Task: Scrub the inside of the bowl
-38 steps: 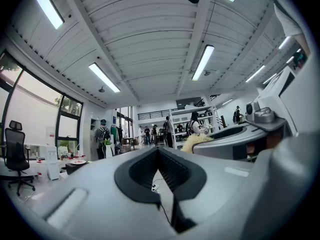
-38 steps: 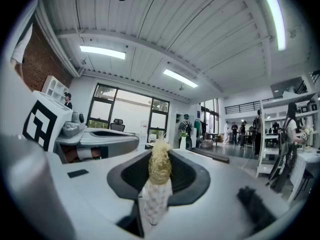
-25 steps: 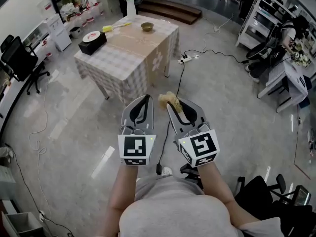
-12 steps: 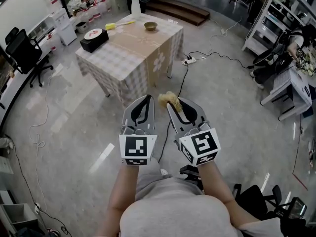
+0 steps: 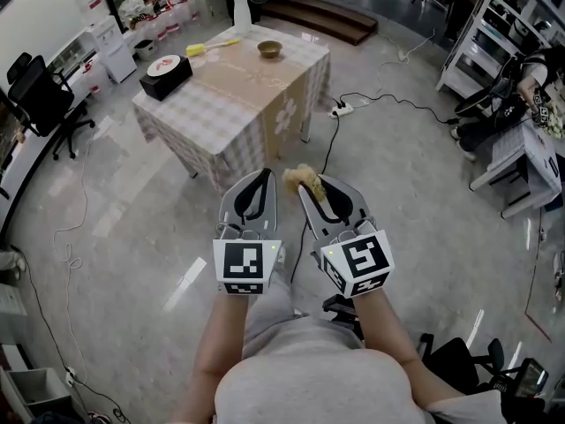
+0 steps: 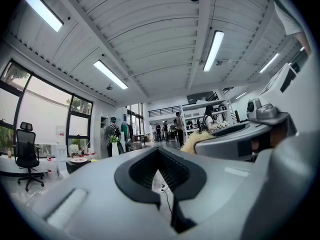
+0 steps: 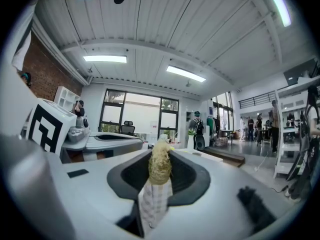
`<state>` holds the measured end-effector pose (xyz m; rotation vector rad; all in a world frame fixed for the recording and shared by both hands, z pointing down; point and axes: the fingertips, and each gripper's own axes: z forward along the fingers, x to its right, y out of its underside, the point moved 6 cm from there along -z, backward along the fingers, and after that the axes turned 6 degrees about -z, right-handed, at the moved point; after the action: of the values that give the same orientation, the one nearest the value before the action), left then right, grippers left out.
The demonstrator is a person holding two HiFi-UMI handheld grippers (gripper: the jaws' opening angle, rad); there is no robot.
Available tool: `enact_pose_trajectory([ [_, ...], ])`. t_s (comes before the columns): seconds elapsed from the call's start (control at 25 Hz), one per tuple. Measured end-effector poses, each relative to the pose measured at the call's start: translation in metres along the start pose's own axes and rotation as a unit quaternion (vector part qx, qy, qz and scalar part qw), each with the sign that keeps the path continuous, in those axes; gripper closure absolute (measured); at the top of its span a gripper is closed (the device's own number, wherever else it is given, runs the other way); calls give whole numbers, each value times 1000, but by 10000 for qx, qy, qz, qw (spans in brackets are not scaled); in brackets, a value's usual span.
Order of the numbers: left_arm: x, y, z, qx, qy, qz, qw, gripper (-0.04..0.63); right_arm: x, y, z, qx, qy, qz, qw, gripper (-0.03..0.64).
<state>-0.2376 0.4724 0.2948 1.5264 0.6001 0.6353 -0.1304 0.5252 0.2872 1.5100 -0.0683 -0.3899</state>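
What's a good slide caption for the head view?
Standing well short of the table with the bowl, a person holds a shut, empty left tool and a right tool clamping a scrubber.

Bowl (image 5: 269, 48): small, brown, upright, at the far end of the table (image 5: 221, 104).
Scrubber (image 5: 303, 178): straw-coloured tuft, well short of the table, pinched in the right gripper (image 7: 158, 184).

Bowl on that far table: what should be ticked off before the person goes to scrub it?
1. Scrubber held firmly in right gripper: ok.
2. Left gripper free to steady the bowl: ok, shut and empty.
3. Bowl upright on the table: ok.
4. Bowl within reach: not ok, table stands well ahead.
5. Path clear: not ok, a cable lies on the floor ahead.
6. Inside of the bowl dirty: cannot tell.
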Motion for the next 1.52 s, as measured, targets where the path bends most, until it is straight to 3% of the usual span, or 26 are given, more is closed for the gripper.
enact_pose_trajectory([
  [1.08,-136,1,205,52,353,-60,9993,595,113,-3,207,-64,323,41,9994,519],
  [1.52,-164,9,261,35,484,-71,9988,595,146,8,258,-116,452,124,9988,520],
])
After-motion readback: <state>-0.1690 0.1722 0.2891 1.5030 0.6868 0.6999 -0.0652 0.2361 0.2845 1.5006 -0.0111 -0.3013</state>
